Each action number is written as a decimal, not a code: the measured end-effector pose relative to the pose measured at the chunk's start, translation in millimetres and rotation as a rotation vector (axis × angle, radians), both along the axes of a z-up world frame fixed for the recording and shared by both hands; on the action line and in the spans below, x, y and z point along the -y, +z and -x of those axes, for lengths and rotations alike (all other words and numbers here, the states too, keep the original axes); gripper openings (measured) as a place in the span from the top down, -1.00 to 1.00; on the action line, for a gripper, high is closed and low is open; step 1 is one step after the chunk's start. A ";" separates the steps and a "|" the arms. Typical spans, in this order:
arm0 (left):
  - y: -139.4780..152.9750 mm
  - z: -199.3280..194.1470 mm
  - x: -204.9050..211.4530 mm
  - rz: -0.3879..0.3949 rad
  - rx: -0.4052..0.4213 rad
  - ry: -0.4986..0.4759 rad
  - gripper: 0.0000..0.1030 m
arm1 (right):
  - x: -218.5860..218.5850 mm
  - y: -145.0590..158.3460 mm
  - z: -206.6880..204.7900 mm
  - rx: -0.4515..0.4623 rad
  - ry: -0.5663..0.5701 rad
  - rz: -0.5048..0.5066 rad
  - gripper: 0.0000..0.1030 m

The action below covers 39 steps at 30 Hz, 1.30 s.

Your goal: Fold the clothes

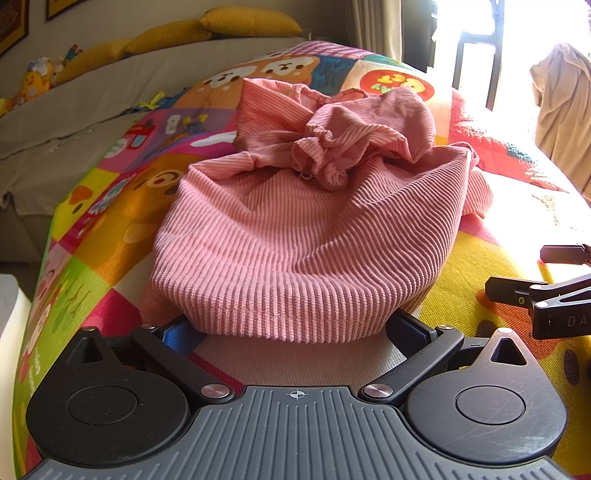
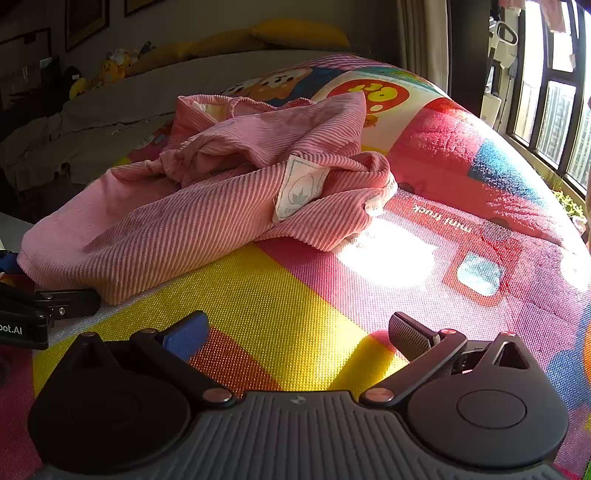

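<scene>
A pink ribbed garment (image 1: pixel 306 229) lies crumpled in a heap on a colourful cartoon play mat (image 1: pixel 99 221). My left gripper (image 1: pixel 291 328) is open, its fingers on either side of the garment's near hem, which drapes between them. In the right wrist view the garment (image 2: pixel 207 206) lies ahead and to the left, a white label (image 2: pixel 299 188) showing on it. My right gripper (image 2: pixel 299 332) is open and empty above bare mat (image 2: pixel 280 295), a little short of the garment. The right gripper also shows at the right edge of the left wrist view (image 1: pixel 546 291).
A grey sofa (image 1: pixel 85 107) with yellow cushions (image 1: pixel 247 20) and soft toys stands behind the mat. A window (image 2: pixel 554 85) is at the right, with a beige cloth (image 1: pixel 561 110) hanging near it. The left gripper shows at the left edge of the right wrist view (image 2: pixel 40 314).
</scene>
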<state>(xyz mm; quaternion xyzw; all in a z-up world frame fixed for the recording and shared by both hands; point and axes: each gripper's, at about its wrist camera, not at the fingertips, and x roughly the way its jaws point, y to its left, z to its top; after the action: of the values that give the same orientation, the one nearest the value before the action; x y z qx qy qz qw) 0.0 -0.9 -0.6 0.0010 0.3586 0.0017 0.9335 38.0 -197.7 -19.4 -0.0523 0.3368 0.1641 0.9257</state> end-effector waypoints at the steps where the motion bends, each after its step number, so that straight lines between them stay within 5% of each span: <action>1: 0.0 0.0 0.0 -0.001 0.000 0.000 -1.00 | -0.1 0.0 0.0 0.000 0.000 0.000 -1.00; 33: -0.1 0.1 0.5 -0.003 -0.001 0.000 -1.00 | -1.0 0.3 0.3 -0.001 0.001 0.002 -1.00; 39: 0.8 -1.5 0.9 -0.005 -0.015 0.001 -1.00 | 4.2 11.3 -19.7 -0.124 0.011 -0.027 -1.00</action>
<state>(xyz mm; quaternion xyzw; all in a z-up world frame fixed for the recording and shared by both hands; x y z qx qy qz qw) 1.5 -1.8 0.2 0.0034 0.3654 0.0031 0.9308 57.7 -201.9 -8.1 -0.0316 0.3910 0.1769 0.9027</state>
